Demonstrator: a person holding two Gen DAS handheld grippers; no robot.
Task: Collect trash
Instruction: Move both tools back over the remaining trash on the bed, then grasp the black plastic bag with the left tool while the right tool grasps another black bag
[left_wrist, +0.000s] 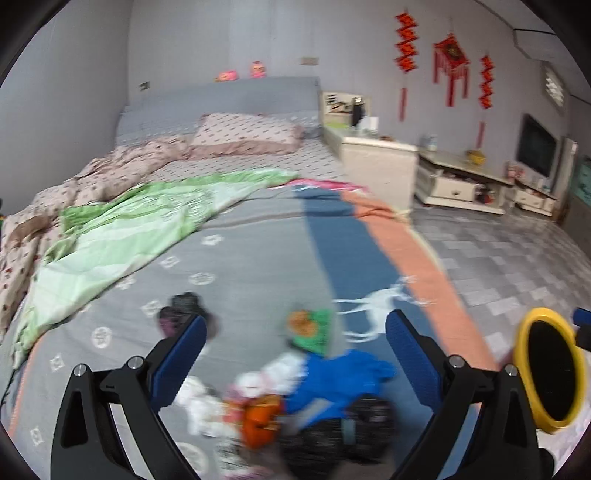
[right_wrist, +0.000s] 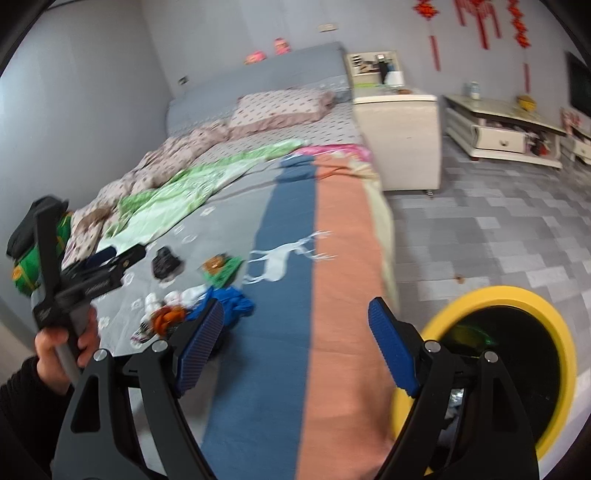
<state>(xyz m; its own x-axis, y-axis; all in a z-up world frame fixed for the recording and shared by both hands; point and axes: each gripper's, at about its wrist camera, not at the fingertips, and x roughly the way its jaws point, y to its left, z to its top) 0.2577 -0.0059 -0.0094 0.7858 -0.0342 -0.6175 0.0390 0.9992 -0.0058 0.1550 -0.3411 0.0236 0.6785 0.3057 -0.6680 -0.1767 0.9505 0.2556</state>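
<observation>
A heap of trash lies on the bed's grey sheet: a blue glove (left_wrist: 343, 380) (right_wrist: 231, 301), white crumpled tissues (left_wrist: 207, 402) (right_wrist: 177, 297), an orange wrapper (left_wrist: 262, 417) (right_wrist: 168, 317), a green snack packet (left_wrist: 310, 326) (right_wrist: 221, 267) and a dark wrapper (left_wrist: 184, 310) (right_wrist: 166, 262). My left gripper (left_wrist: 295, 354) is open and empty, hovering just above the heap. My right gripper (right_wrist: 295, 339) is open and empty over the bed's blue and orange stripes. A yellow-rimmed black bin (left_wrist: 550, 369) (right_wrist: 509, 362) stands on the floor to the right of the bed.
The bed (left_wrist: 240, 240) holds a green quilt (left_wrist: 129, 236) and a pillow (left_wrist: 247, 136). A white nightstand (right_wrist: 402, 136) and a low cabinet (right_wrist: 498, 129) stand on the tiled floor (right_wrist: 517, 229) beyond. The left gripper's handle and hand (right_wrist: 66, 288) show in the right wrist view.
</observation>
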